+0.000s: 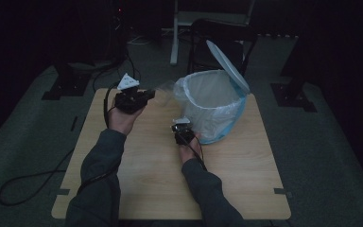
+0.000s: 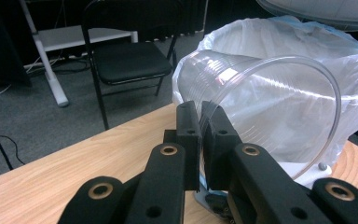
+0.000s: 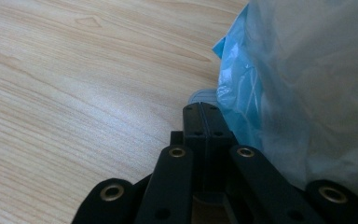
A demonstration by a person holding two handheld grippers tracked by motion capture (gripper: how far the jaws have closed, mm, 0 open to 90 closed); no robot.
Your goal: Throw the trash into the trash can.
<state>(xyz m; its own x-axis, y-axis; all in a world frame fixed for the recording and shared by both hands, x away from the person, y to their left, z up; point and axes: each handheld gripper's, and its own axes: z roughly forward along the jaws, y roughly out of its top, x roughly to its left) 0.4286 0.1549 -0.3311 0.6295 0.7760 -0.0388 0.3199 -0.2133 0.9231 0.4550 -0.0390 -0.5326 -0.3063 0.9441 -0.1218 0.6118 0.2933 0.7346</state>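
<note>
My left gripper is shut on the rim of a clear plastic cup. It holds the cup on its side, above the table's far left part, just left of the bin. The pale blue bin is lined with a clear bag, and its lid stands open. My right gripper is shut with nothing between its jaws. Its tips are at the grey pedal at the bin's foot.
The wooden table has bare room in front and to the left. Behind it stand a black folding chair and a white frame leg. Cables lie on the floor at the left.
</note>
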